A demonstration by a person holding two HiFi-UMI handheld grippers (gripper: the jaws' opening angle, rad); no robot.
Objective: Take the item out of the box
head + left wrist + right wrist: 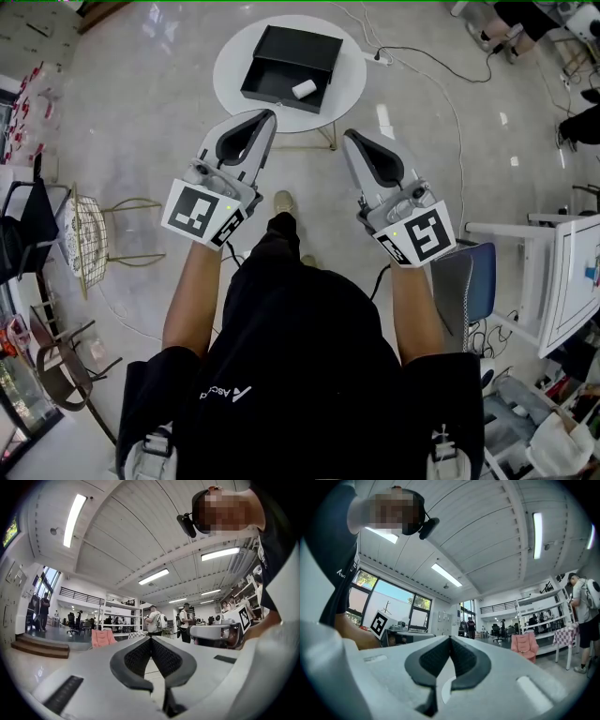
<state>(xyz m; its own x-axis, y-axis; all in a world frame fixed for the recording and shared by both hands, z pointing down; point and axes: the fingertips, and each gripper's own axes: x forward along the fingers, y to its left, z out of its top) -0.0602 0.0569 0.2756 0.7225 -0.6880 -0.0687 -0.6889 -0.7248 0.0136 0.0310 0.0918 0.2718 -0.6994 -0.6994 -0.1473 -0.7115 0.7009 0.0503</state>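
A black open box point(281, 58) stands on a small round white table point(236, 49) ahead of me on the floor. A white cylindrical item point(304, 89) lies inside the box near its front right corner. My left gripper point(271, 113) is held at waist height short of the table, its jaws shut with nothing between them. My right gripper point(347, 134) is level beside it, also shut and empty. Both gripper views point up toward the ceiling: the left gripper point(150, 638) and right gripper point(450, 638) show their pads meeting at the tips. The box is not in either gripper view.
A gold wire chair point(89, 234) stands to the left. To the right are a blue-seated chair point(473, 281) and a white table point(562, 272). Cables point(441, 66) and a power strip point(380, 58) lie on the floor past the round table. People stand across the room point(153, 619).
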